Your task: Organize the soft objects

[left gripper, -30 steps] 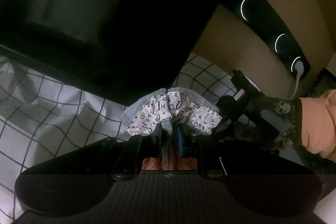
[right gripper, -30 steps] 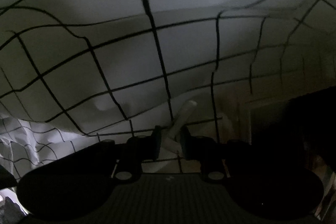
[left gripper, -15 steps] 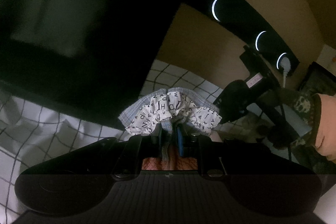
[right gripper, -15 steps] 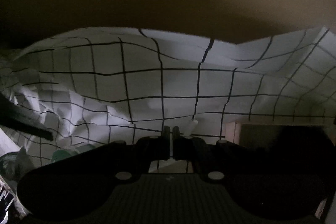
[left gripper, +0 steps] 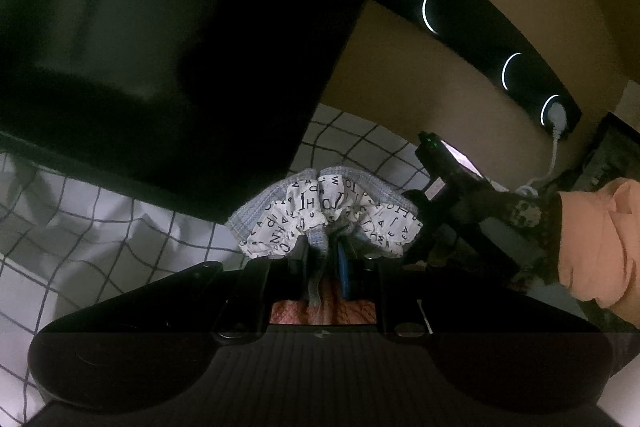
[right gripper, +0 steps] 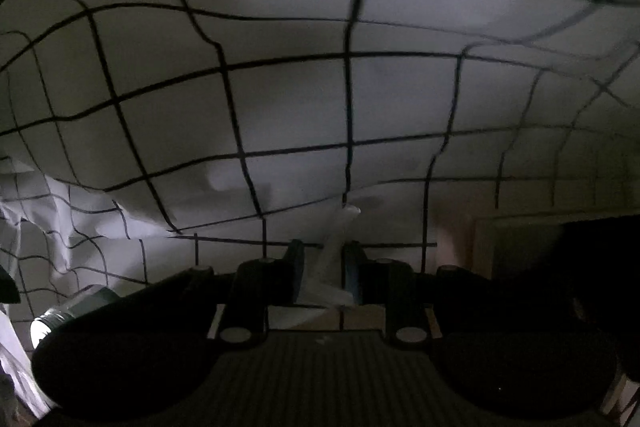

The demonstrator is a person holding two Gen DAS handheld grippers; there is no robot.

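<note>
Left gripper point(left gripper: 329, 259) pinching bunched white letter-printed cloth point(left gripper: 320, 215); right gripper point(right gripper: 323, 267), jaws opening around white black-gridded sheet point(right gripper: 280, 107) fold at twelve o'clock

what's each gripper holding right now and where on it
The left gripper is shut on the letter-print cloth, pinching its bunched middle. The right gripper is opening around a fold of the grid-pattern sheet.

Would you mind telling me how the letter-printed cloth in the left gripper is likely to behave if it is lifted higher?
The letter-printed cloth is bunched into soft folds above the left gripper, so it will probably droop rather than hold a shape. It looks thin, so likely light. Pinched at one gathered spot, it may slip if tugged.
</note>
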